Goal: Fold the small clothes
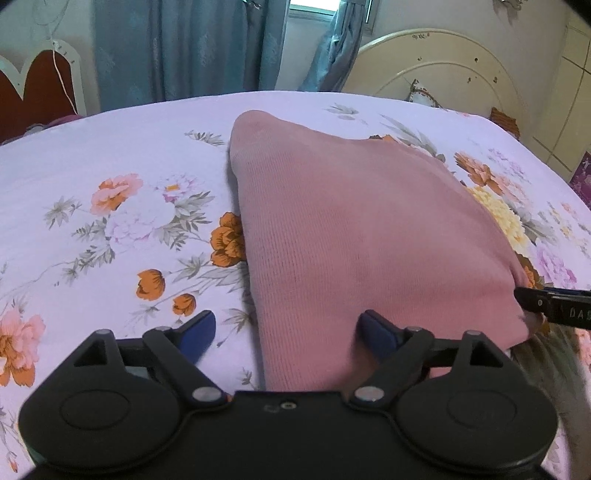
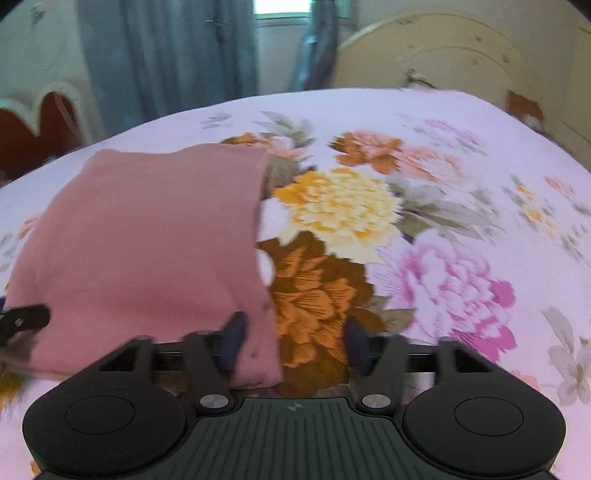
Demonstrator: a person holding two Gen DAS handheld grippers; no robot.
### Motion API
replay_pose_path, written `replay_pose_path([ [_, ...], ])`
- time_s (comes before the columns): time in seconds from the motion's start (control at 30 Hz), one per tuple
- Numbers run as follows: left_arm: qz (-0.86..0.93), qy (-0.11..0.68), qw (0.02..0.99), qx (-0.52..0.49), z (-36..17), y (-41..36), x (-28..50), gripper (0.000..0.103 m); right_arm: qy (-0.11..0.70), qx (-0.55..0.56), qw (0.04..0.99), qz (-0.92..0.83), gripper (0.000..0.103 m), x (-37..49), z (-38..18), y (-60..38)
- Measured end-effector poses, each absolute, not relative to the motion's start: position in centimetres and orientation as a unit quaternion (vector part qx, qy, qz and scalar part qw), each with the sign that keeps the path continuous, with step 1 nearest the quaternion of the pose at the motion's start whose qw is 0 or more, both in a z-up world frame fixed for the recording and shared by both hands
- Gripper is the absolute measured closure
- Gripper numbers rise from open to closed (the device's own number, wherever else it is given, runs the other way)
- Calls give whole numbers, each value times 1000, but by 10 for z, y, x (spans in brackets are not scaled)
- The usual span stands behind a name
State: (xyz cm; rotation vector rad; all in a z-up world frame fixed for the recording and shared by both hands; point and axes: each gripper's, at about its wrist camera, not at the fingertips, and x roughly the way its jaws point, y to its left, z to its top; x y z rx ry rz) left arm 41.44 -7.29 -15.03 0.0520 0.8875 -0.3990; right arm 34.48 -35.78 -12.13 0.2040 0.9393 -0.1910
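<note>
The bed [image 1: 110,155] fills most of both views and is covered by a pale lilac sheet [image 2: 480,122] printed with orange, yellow and pink flowers. Behind it hang blue-grey curtains [image 1: 177,48], parted to show a bright window [image 1: 314,7]; daylight enters there, and the wall [image 1: 424,14] beside it is cream. A cream arched headboard [image 1: 443,66], its paint chipped in spots, stands at the far right, a white-edged red panel [image 1: 33,96] stands at the far left, and pale tiles [image 1: 576,110] line the right wall.
</note>
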Motion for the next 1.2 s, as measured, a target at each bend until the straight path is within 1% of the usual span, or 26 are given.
replay_pose_path([
  [0.03,-193,427,883,25,-148,-73,414,18,453,105,880,-92,40,344,-117,-360],
  [0.33,-205,394,896,0,-115,-70,423,17,419,112,898,-70,39,341,-73,-358],
  [0.37,-203,395,896,-5,-113,-70,427,16,416,115,900,-64,39,345,-71,-359],
  [0.4,-200,398,896,-11,-112,-71,431,16,415,122,900,-56,35,349,-70,-361],
  [0.43,-196,401,895,-16,-113,-71,435,16,414,130,900,-48,31,355,-71,-364],
  [0.47,-192,404,894,-21,-114,-71,439,15,413,139,899,-41,22,363,-74,-367],
  [0.5,-188,410,892,-25,-117,-71,444,15,412,146,898,-36,21,369,-78,-371],
  [0.63,-187,424,885,-38,-127,-72,457,14,420,192,887,-11,21,395,-98,-382],
  [0.83,-194,437,877,-53,-141,-82,477,11,435,233,870,29,21,434,-128,-395],
  [0.93,-201,450,867,-80,-149,-83,486,11,433,248,865,51,21,446,-139,-398],
  [1.0,-206,457,859,-99,-156,-83,490,13,433,244,865,66,22,451,-141,-393],
  [1.03,-208,456,859,-103,-157,-85,491,16,434,236,866,72,24,452,-141,-390],
  [1.07,-215,455,858,-106,-158,-86,491,22,436,224,868,75,33,454,-141,-386],
  [1.1,-216,455,857,-109,-158,-87,492,24,438,209,871,75,43,455,-140,-383],
  [1.13,-217,455,856,-113,-157,-88,492,30,443,207,868,81,53,457,-141,-383],
  [1.17,-219,455,855,-119,-157,-88,493,36,452,225,858,93,76,459,-144,-386],
  [1.2,-218,455,855,-123,-155,-87,493,39,456,252,848,97,79,461,-148,-389],
])
